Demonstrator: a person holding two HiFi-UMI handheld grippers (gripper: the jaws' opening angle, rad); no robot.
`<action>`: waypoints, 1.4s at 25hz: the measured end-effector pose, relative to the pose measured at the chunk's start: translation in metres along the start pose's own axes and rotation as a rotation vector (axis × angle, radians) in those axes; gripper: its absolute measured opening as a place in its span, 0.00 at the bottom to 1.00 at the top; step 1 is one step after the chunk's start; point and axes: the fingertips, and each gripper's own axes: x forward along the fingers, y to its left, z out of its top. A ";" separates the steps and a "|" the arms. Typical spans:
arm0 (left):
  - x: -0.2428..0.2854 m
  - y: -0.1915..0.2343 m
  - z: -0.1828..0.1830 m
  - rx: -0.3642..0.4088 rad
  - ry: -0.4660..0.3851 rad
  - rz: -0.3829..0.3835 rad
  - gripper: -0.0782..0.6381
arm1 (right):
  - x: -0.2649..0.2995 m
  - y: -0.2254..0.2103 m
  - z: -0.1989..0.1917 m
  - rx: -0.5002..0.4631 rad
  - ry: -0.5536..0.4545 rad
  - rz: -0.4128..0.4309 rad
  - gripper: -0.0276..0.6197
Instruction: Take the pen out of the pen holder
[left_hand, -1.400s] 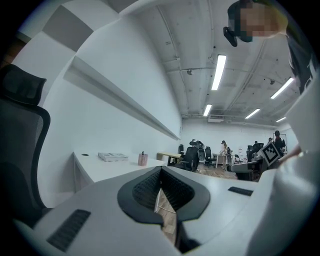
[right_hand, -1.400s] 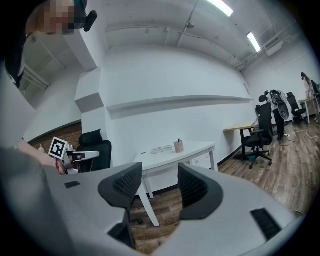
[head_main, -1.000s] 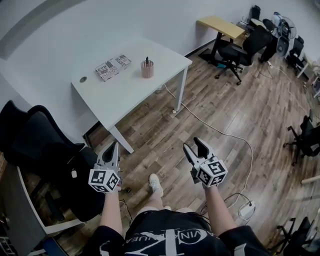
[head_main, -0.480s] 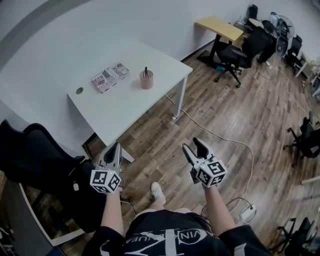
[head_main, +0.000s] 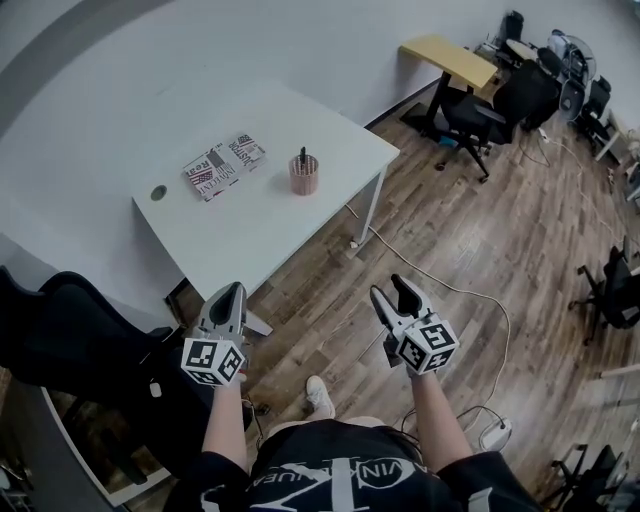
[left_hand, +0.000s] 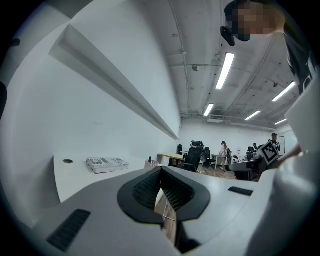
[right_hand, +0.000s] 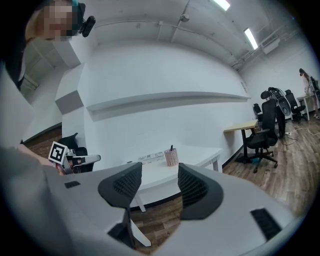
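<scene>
"Head view, nearest things first: what are the two grippers doing?"

"Both are held low in front of the person, above the wooden floor (head_main: 450, 230). The left gripper (head_main: 231, 291) has its jaws pressed together on nothing. The right gripper (head_main: 389, 289) has its jaws apart, and only the far tabletop shows between them."

"So where is the pen?"

"Well away from both. Past the black office chair (head_main: 70, 330) on the left stands the white tabletop (head_main: 250, 225). The pink mesh pen holder (head_main: 304, 175) sits on it towards the far edge, and the dark pen (head_main: 302, 155) stands upright in it, its top poking out. Some flat printed packets (head_main: 222, 165) lie beside the holder, apart from it."

"The task hasn't begun, then?"

"It seems not; the person has to get to the tabletop first."

"What could go wrong from here?"

"A white cable (head_main: 440, 288) trails across the floor towards the table leg, so a careless step could catch it. The holder looks light. If the right gripper closes off-centre on the thin pen, or pulls it at a slant, the holder may tip or lift with it. Opening the left gripper to steady the holder would likely help."
</scene>
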 end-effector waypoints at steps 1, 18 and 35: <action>0.006 0.006 -0.001 -0.002 0.002 0.000 0.13 | 0.008 -0.002 0.000 0.001 0.002 0.000 0.37; 0.069 0.056 -0.015 -0.026 0.019 -0.016 0.13 | 0.101 -0.019 -0.003 0.007 0.026 0.017 0.38; 0.159 0.100 -0.009 -0.031 0.016 0.065 0.13 | 0.251 -0.058 0.036 -0.027 0.060 0.167 0.38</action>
